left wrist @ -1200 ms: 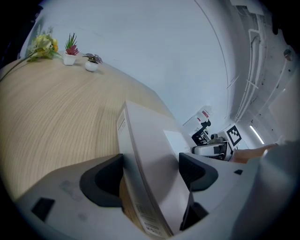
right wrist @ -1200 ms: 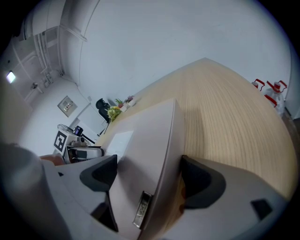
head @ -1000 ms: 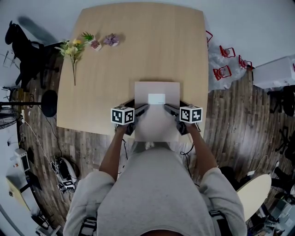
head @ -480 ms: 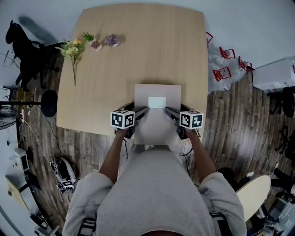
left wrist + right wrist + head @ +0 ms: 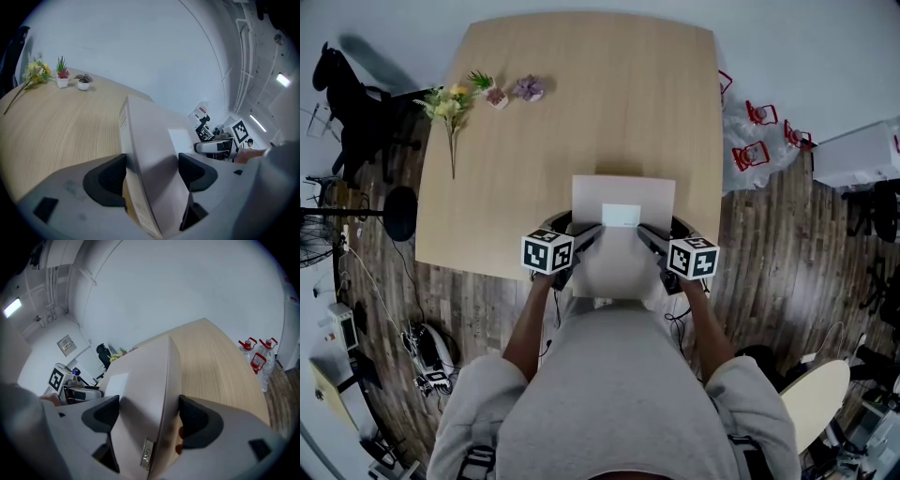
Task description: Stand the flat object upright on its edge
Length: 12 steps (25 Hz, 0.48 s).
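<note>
At the near edge of the counter, the flat box sits tilted, its far edge seemingly on the wood. The left gripper and right gripper have their jaws clamped on its opposite sides.

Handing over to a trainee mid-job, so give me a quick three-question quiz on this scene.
1. True or false: the left gripper and right gripper both have jaws shut on the box.
2. The flowers lie: A) at the table's far left edge, B) at its near right corner, C) on the box.
3. How many small potted plants stand beside the flowers?
Key: 1 true; 2 A; 3 two.
</note>
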Each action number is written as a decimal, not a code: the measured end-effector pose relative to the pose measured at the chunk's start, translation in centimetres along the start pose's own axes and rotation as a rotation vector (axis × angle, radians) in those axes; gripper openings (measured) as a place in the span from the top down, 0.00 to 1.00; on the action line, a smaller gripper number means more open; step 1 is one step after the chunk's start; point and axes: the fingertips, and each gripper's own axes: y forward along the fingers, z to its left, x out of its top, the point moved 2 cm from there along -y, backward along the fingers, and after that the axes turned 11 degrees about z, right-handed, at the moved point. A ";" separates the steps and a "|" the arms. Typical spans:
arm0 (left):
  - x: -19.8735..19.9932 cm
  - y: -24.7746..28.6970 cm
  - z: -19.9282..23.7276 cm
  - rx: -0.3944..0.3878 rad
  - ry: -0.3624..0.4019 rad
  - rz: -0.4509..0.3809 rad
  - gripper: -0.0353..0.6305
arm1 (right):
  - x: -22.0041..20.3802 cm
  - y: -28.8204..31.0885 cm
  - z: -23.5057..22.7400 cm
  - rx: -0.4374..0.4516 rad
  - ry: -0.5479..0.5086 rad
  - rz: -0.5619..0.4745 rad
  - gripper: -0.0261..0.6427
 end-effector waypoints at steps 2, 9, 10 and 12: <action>0.2 -0.5 -0.3 0.000 0.012 -0.006 0.42 | 0.3 -0.5 0.4 -0.005 -0.011 -0.015 0.36; 1.0 -2.3 -1.3 0.015 0.046 -0.035 0.42 | 1.3 -2.5 2.1 -0.032 -0.059 -0.071 0.37; 1.1 -2.5 -1.5 0.016 0.050 -0.041 0.42 | 1.5 -2.7 2.2 -0.035 -0.068 -0.079 0.37; 1.3 -2.8 -1.7 0.019 0.058 -0.053 0.42 | 1.8 -3.2 2.6 -0.044 -0.090 -0.091 0.37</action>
